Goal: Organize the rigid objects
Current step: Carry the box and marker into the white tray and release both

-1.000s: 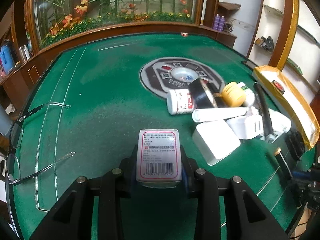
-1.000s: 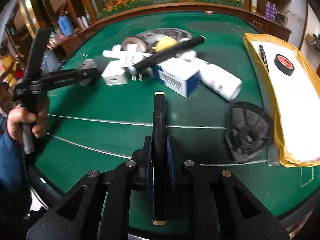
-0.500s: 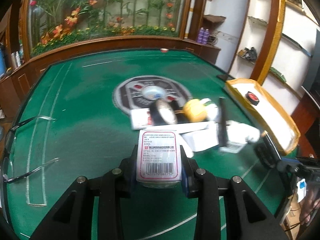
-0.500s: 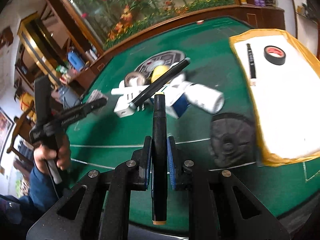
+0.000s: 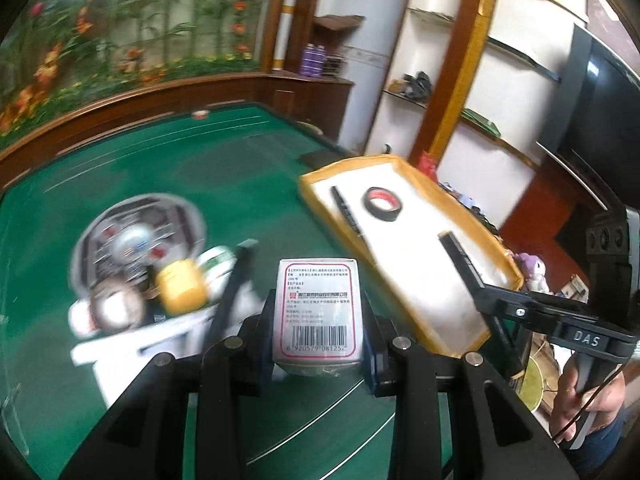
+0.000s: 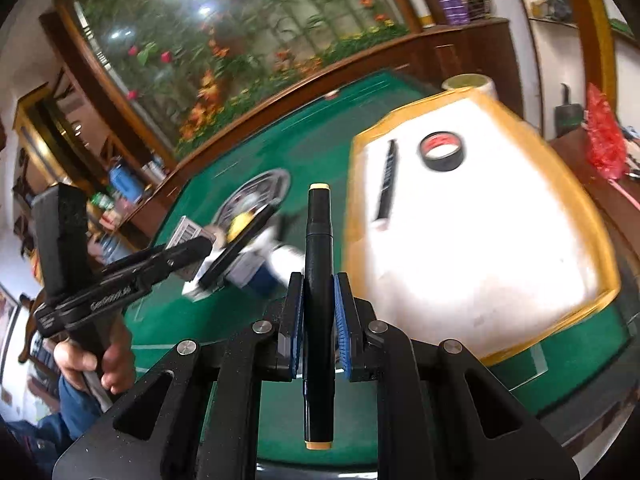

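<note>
Both grippers were up over the green felt table (image 5: 240, 184), each with something clamped. Nearest in the left wrist view, the left gripper (image 5: 318, 344) had its jaws partly spread and pressed against the 2 sides of a small white medicine box (image 5: 318, 312), which stood upright between them with its barcode label facing the camera. Nearest in the right wrist view, the right gripper (image 6: 318, 312) was squeezed nearly closed on a black marker pen (image 6: 318, 280) with tan end caps, held lengthwise so that it stuck out past the blue pads at both ends.

Just beyond the box lay a blurred heap on the felt: a yellow-capped bottle (image 5: 182, 290), a white bottle (image 5: 216, 260), a long black stick (image 5: 232, 292) lying across white boxes (image 5: 132, 344). Behind the heap sat the table's round centre console (image 5: 136, 236).

To the right of the heap rested a yellow-rimmed tray (image 6: 600, 216) with a white lining, holding 1 roll of black tape (image 6: 442, 151) and 1 black pen (image 6: 386, 178) side by side, apart from each other. Farther off ran the wooden table surround and a mural of flowers (image 6: 208, 64).
</note>
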Demonstrator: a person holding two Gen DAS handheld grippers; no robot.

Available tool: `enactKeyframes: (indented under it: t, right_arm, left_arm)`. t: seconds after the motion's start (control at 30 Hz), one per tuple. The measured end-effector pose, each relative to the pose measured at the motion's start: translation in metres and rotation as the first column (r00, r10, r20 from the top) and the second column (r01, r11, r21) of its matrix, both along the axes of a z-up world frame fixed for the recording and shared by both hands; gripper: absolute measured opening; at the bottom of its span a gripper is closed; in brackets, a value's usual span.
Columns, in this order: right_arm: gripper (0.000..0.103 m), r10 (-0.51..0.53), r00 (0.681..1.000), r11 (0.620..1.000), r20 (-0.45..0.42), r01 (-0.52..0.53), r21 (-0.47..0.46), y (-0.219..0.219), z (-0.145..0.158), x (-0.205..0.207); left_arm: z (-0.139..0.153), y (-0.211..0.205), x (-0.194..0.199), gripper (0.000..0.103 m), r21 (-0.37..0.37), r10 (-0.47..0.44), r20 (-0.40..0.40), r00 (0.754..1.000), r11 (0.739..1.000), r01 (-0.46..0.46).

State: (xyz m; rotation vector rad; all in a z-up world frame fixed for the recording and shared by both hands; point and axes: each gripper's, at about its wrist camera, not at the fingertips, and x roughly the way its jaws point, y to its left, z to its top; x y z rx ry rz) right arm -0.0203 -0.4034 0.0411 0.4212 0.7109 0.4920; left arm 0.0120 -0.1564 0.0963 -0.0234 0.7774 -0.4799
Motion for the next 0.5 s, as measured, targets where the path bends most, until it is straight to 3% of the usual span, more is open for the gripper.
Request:
enactKeyframes:
  t: [0.17,0.27,0.5]
  right_arm:
    - [0.014,-0.089,0.995,0.995,-0.049,0.087,-0.054,-0.038,0.005,0.033]
    - [0.014,-0.15,0.985,0.984,-0.087,0.14,-0.111,-0.058,0.004,0.064]
    - [0.014,-0.185,0.965,0.975,-0.185,0.158,-0.155,-0.08,-0.006,0.128]
  left_arm:
    - [-0.012,-0.071,0.034,0.035,-0.008,-0.104,-0.085,0.991,0.995,0.104]
    - [-0.026,-0.102,0.055,0.035,0.013,-0.123,-0.139,0.983,0.992,0.126]
    - [-0.05,-0.143,0.084,0.035,0.06,-0.127,-0.211,0.969,0.988,0.143]
